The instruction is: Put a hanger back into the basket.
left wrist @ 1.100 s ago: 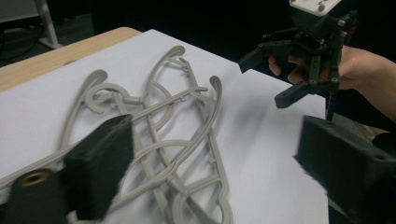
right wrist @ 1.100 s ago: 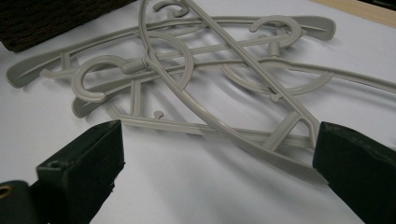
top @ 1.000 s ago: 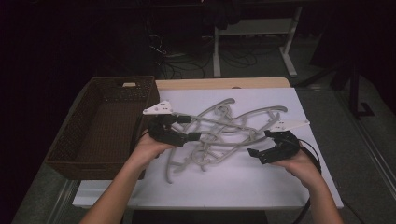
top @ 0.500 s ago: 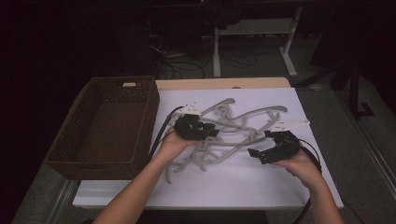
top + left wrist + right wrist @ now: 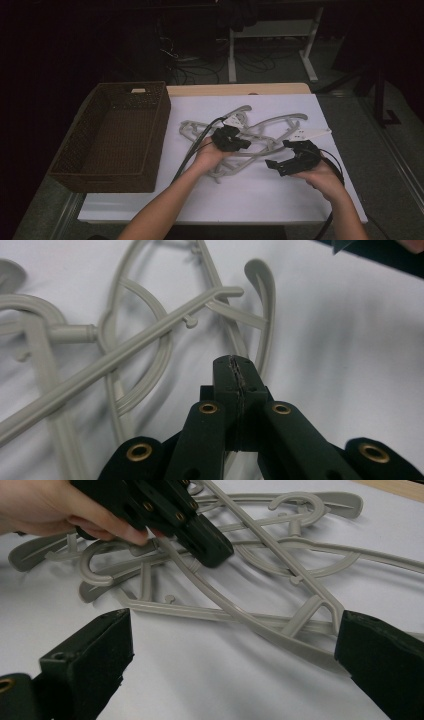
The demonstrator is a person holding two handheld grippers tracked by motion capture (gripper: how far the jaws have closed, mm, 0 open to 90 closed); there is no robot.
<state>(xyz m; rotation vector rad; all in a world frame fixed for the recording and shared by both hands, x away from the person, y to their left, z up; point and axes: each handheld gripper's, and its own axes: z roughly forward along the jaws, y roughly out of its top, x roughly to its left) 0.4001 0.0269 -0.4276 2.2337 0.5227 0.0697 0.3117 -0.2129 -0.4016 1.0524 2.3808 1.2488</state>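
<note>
Left gripper [image 5: 239,371] pads pressed together, just closed, apparently empty, over tangled hangers [image 5: 250,135]; right gripper [image 5: 225,655] jaws apart, waiting near right of pile.

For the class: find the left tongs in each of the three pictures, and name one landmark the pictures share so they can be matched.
High view: the left tongs sit at the centre, over the hanger pile.
Left gripper view: bottom centre, jaws shut, tips over the white table.
Right gripper view: top left, held by a hand.
Shared landmark: the tangled grey hangers.
</note>
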